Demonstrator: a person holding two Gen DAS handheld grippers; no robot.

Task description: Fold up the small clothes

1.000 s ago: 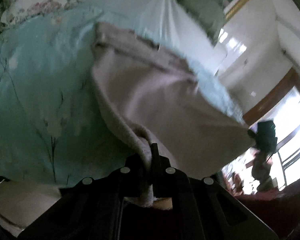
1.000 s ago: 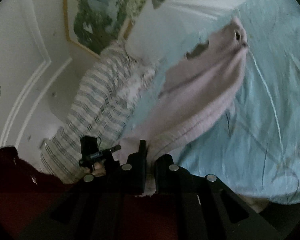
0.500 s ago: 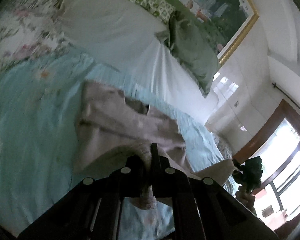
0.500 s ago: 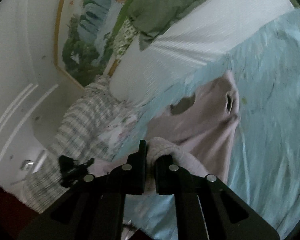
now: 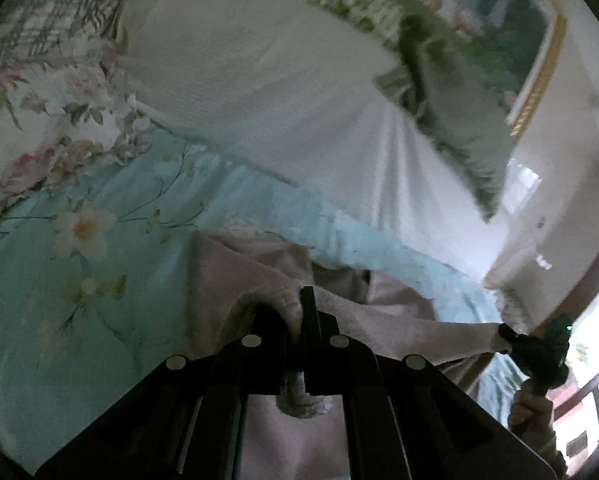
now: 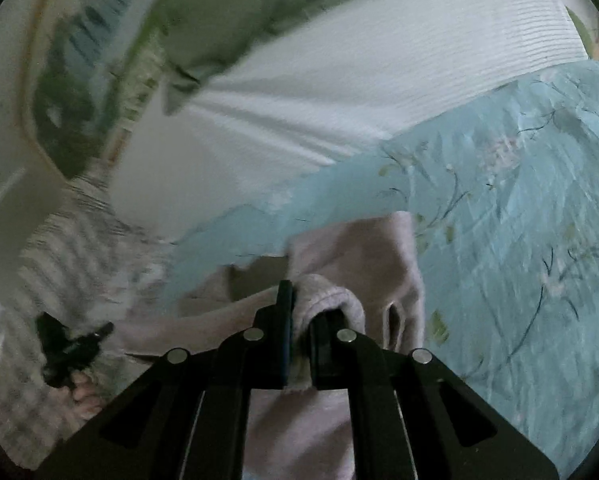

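Pale mauve garment (image 5: 259, 276), soft fleecy knit, lies rumpled on light-blue floral bedspread (image 5: 79, 280), near edge lifted and doubled over far part
Left gripper (image 5: 295, 320) clamped narrow on thick bunched hem
Right gripper (image 6: 299, 312) likewise pinching rolled hem
White sheet (image 5: 259, 92) and green pillow (image 6: 235, 12) beyond
No readable writing or labels, frames blurred

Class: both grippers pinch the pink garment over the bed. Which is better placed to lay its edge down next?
Neither clearly. Left gripper and right gripper each clamp a bunched edge of the pink garment, above the blue quilt; probably both together.
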